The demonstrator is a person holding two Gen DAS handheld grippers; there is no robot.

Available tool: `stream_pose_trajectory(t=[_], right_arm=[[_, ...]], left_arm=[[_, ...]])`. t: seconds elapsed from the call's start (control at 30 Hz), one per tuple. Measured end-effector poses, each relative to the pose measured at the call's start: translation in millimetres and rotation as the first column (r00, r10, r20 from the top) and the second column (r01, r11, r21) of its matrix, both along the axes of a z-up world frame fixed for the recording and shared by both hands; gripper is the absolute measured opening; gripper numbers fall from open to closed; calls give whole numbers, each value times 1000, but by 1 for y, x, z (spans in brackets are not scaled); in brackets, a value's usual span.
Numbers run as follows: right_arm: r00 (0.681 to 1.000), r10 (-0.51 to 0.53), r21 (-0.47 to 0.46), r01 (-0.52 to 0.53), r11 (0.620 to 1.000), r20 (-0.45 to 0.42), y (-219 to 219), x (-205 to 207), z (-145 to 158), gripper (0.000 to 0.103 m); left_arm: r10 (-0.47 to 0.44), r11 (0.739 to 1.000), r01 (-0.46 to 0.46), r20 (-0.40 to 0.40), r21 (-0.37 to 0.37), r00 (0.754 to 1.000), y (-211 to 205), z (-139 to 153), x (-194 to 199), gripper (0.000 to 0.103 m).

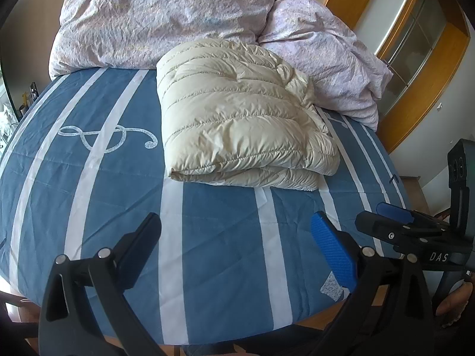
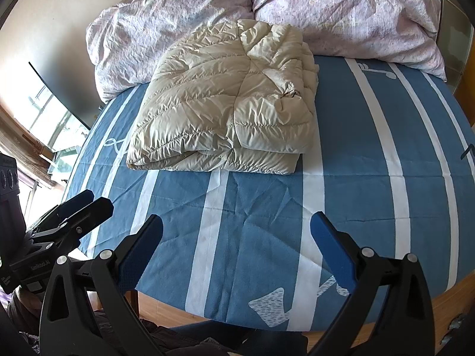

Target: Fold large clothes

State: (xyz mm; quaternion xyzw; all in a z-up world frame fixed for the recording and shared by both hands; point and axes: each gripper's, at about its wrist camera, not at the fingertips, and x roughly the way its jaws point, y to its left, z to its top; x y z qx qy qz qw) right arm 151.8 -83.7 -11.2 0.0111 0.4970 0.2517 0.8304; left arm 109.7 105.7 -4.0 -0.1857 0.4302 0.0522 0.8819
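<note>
The cream puffer jacket (image 1: 240, 118) is lying folded into a thick, squarish bundle on the bed (image 1: 98, 195), on the blue sheet with white stripes, toward the far side and just in front of the heap of pale pink bedding (image 1: 166, 14). Its near edge is showing stacked layers, so the folding is looking essentially done; the right side of the bundle is a little rumpled, with an edge bulging out there, and that might want a tidy.

The left gripper (image 1: 236, 249) is hanging over the near edge of the bed with its jaws spread wide and nothing between them. The right gripper (image 2: 237, 249) is doing the same just beside it, also released and empty, and both are sitting well apart from the jacket.

No other garment is showing on the sheet. My judgement is that the task is at or near its end: at most a last pat to flatten the bundle is remaining, or another garment is waiting somewhere out of view.
</note>
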Motion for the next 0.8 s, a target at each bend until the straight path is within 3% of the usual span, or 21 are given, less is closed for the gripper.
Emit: stream_pose_trajectory(t=[0.8], right_arm=[[1000,-2,0,2,1000,-3,2,0,-1,101]], left_arm=[[6,1000,-6,-14,0,1000,6,-5,2,100]])
